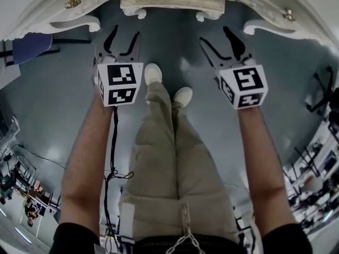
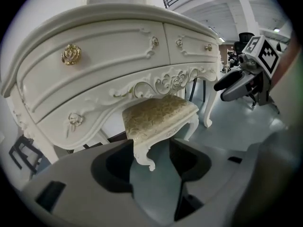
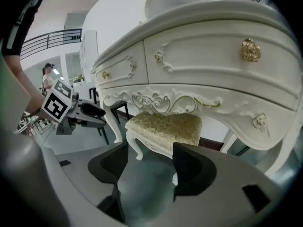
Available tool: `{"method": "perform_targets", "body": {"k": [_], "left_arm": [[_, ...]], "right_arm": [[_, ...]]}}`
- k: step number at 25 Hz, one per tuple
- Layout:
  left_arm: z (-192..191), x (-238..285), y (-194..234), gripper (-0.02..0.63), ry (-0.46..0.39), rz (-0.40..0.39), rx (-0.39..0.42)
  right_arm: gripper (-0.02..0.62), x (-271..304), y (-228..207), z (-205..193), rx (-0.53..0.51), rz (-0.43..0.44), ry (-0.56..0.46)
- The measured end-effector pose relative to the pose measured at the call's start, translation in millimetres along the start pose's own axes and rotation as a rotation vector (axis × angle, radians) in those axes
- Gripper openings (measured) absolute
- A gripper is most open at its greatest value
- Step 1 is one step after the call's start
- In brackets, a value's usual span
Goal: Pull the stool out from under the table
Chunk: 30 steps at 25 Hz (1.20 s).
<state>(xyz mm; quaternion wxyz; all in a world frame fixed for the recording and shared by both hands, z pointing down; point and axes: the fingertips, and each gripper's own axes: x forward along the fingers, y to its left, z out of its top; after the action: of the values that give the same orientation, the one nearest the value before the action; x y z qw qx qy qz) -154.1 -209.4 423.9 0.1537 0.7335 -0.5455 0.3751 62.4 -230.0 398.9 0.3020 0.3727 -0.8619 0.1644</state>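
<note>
Both pairs of jaws gape wide and hold nothing, short of the stool.

Left gripper [image 1: 125,33] and right gripper [image 1: 214,36] hang side by side above the grey floor [image 1: 63,99], each pointing at the cream carved stool with a gold-patterned cushion [image 2: 158,115]. The stool stands tucked in the kneehole under the ornate white dressing table with gold knobs [image 2: 94,56], between its curved legs. In the left gripper view a front leg of the stool lines up with the gap between the jaws, though it stands beyond them, untouched. In the head view the person's white shoes [image 1: 153,74] are planted just behind the grippers.
</note>
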Motion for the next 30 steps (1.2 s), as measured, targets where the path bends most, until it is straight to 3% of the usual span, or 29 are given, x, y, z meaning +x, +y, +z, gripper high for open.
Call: {"method": "perform_targets", "body": {"k": [13,17,24,30], "left_arm": [[-29,64,20,0.225,0.086,0.006,0.097],[-36,86,23,0.230,0.121,0.009,0.089],[-49,123,50,0.239,0.188,0.043,0.154],[-60,139,52,0.250,0.240,-0.011,0.199]], "right_arm": [[0.273,51,-27,-28,-0.028,-0.048,0.097],[0.275,69,-48,-38,-0.047,-0.076,0.139],[0.293,100,-78,-56,-0.146,-0.157,0.256],[0.293,117,-86,-62,-0.109,-0.174,0.294]]}}
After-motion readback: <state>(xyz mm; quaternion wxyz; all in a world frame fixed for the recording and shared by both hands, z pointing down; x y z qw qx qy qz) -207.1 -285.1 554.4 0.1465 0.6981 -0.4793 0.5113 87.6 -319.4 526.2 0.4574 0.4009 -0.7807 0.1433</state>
